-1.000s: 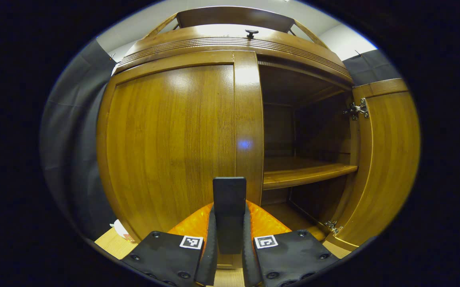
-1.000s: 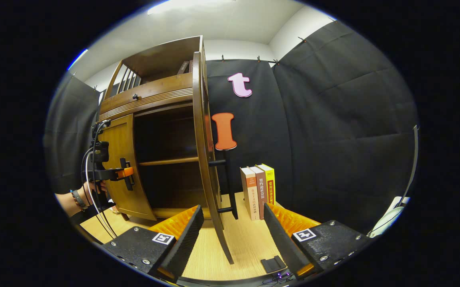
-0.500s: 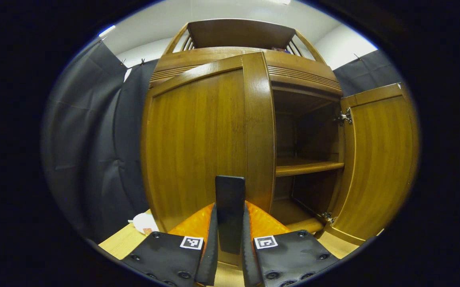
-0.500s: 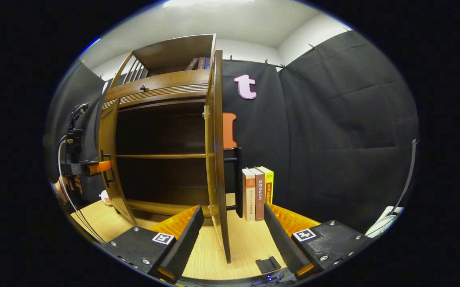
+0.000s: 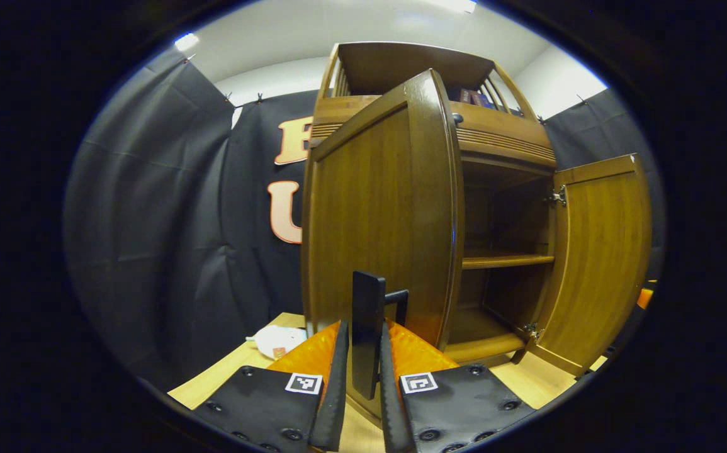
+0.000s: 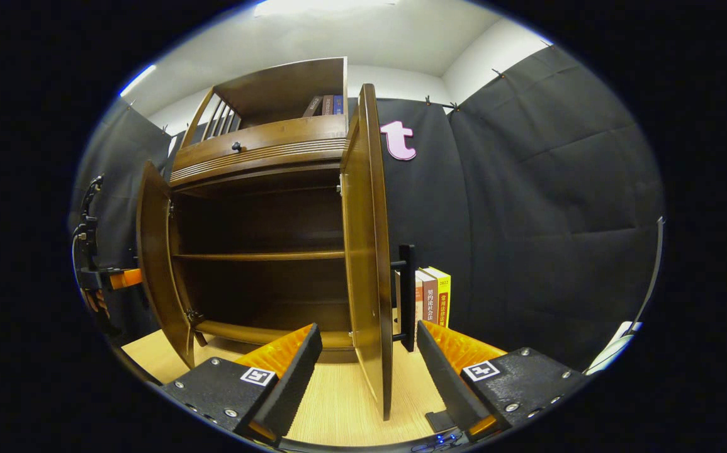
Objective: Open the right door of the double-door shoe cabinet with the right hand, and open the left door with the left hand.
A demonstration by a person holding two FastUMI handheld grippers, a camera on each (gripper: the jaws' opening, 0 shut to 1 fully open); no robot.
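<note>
The wooden shoe cabinet (image 6: 256, 151) stands with both doors swung out and its dark shelves (image 6: 256, 256) bare. In the left gripper view, my left gripper (image 5: 363, 355) is shut on the black bar handle (image 5: 367, 308) of the left door (image 5: 369, 214). The right door (image 5: 596, 251) hangs wide open beyond it. In the right gripper view, my right gripper (image 6: 366, 377) is open, and the right door (image 6: 366, 251) stands edge-on between its fingers without touching them. That door's black handle (image 6: 407, 296) is free. The left door (image 6: 152, 251) and left gripper (image 6: 108, 278) sit far left.
Upright books (image 6: 435, 296) stand on the wooden tabletop (image 6: 338, 402) behind the right door. More books (image 6: 328, 104) sit on the cabinet's top shelf. A white crumpled item (image 5: 275, 341) lies left of the cabinet. A small black piece (image 6: 440, 419) lies near my right finger.
The left door has swung from nearly closed to well open, with my left gripper holding its handle throughout. The right gripper stayed open and shifted, so the right door now shows edge-on.
</note>
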